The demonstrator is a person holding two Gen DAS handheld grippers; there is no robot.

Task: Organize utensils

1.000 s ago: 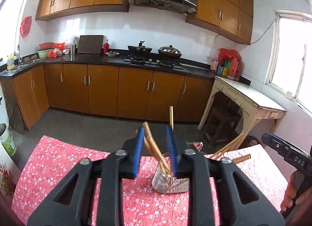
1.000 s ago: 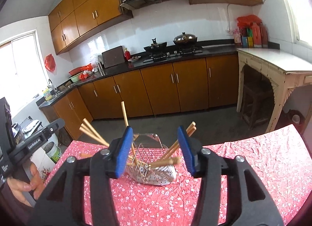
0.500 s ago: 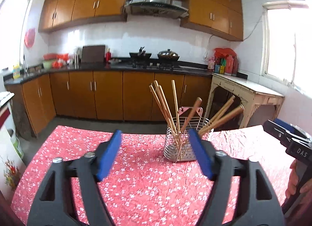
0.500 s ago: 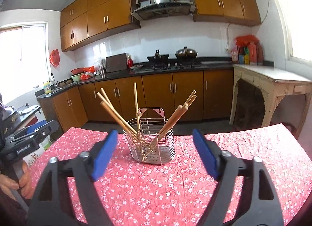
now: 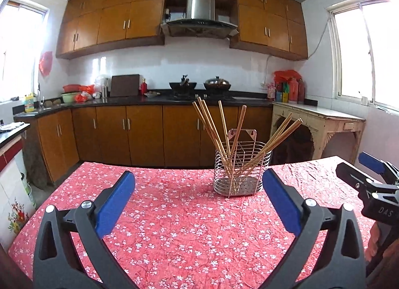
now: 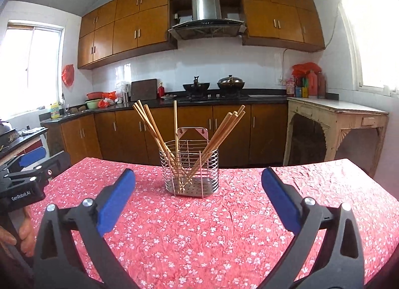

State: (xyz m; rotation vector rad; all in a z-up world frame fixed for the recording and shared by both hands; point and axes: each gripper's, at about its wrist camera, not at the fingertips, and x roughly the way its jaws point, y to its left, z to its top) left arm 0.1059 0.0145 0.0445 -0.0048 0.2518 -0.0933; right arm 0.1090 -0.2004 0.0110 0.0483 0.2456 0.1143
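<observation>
A metal wire utensil holder stands upright on the table with the red floral cloth. Several wooden chopsticks stand in it, fanned left and right. It also shows in the right wrist view, with the chopsticks inside. My left gripper is wide open and empty, held back from the holder. My right gripper is wide open and empty, also short of the holder. The right gripper shows at the right edge of the left wrist view; the left gripper shows at the left edge of the right wrist view.
Behind the table is a kitchen counter with a stove, pots and wooden cabinets. A pale side table stands at the right wall. The cloth's far edge drops off just behind the holder.
Both grippers have opened wide and pulled back and up from the holder. The holder, tilted a second ago, now stands upright on the cloth with the chopsticks in it.
</observation>
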